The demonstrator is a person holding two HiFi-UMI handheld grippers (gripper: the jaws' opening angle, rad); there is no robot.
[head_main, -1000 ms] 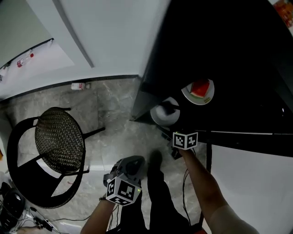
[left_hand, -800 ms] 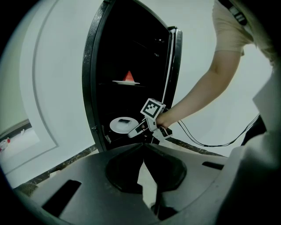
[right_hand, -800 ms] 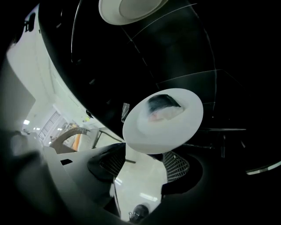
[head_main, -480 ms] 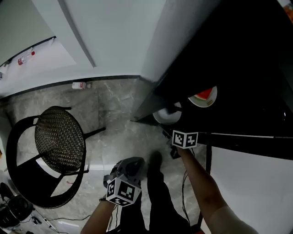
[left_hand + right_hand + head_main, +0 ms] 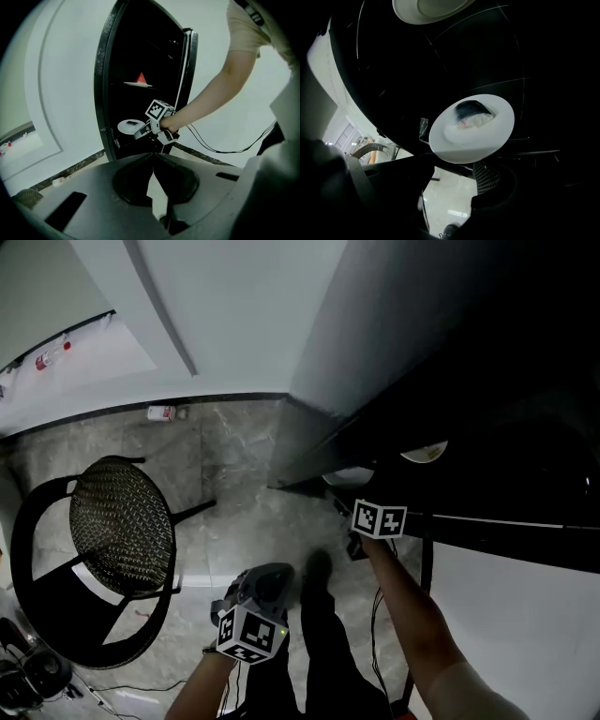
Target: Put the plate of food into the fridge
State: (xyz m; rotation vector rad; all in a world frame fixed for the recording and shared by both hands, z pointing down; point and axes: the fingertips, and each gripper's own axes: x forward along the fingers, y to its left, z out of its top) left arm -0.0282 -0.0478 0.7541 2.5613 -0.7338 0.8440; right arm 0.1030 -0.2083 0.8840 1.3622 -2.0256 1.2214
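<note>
A white plate of food (image 5: pixel 471 129), with a dark and pale piece on it, hangs inside the dark open fridge (image 5: pixel 140 70). My right gripper (image 5: pixel 450 161) is shut on its near rim. From the head view only a sliver of that plate (image 5: pixel 347 475) shows beyond the right gripper (image 5: pixel 361 498). In the left gripper view the plate (image 5: pixel 130 125) sits level at a lower shelf. A second plate with red watermelon (image 5: pixel 139 83) rests on the shelf above. My left gripper (image 5: pixel 272 570) hangs low by the leg, shut and holding nothing.
A black wicker chair (image 5: pixel 122 531) stands on the marble floor at the left. A small bottle (image 5: pixel 161 413) lies by the wall skirting. Cables (image 5: pixel 220 147) trail from the right arm. The fridge door edge (image 5: pixel 187 70) stands open at the right.
The held plate has gone deeper into the fridge and is now mostly hidden in the head view. The watermelon plate is also more covered. The left gripper has stayed put.
</note>
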